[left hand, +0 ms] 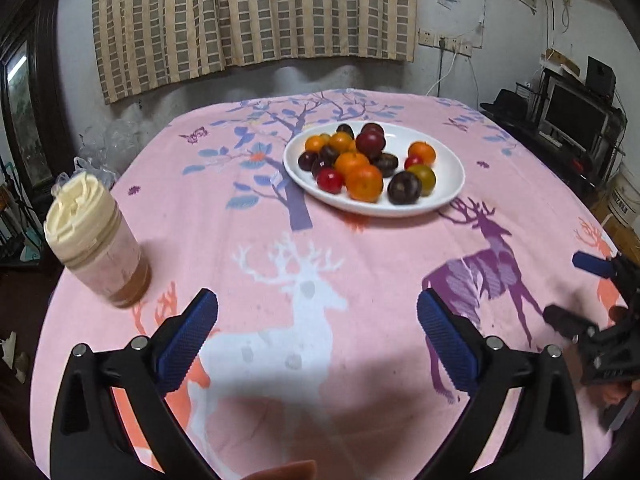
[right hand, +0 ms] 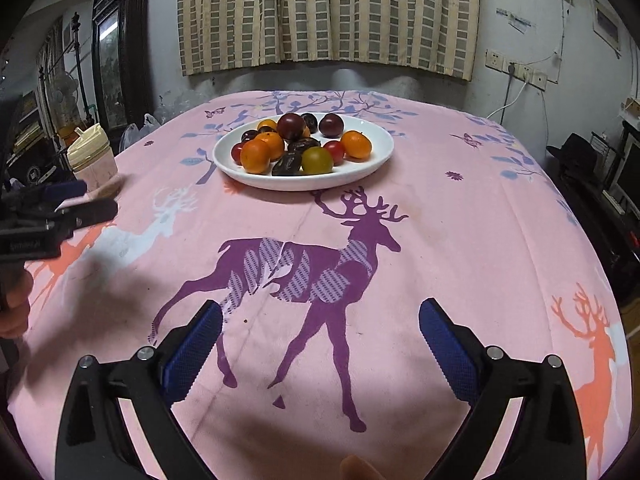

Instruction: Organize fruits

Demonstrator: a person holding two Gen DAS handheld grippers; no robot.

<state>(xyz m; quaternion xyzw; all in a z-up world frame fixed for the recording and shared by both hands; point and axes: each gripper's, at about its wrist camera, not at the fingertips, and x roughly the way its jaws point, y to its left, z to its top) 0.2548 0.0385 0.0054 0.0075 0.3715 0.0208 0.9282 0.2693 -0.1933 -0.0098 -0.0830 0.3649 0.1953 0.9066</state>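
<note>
Looking from the left gripper (left hand: 318, 334), its jaws gape wide over bare cloth, and all the fruits (left hand: 366, 162) sit mixed on the far white plate (left hand: 448, 196). From the right gripper (right hand: 320, 340), also wide and holding nothing, the pile looks the same, so they may be gathered already or waiting to be sorted.

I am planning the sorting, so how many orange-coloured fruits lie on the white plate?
5 orange fruits on the white plate: two at far left, two piled centre-front, one alone at right. Plums may hide more.

Table (left hand: 360, 248), pink deer-print cloth: white plate (left hand: 448, 168) of fruit, lidded jar (left hand: 96, 240), perhaps plastic.
</note>
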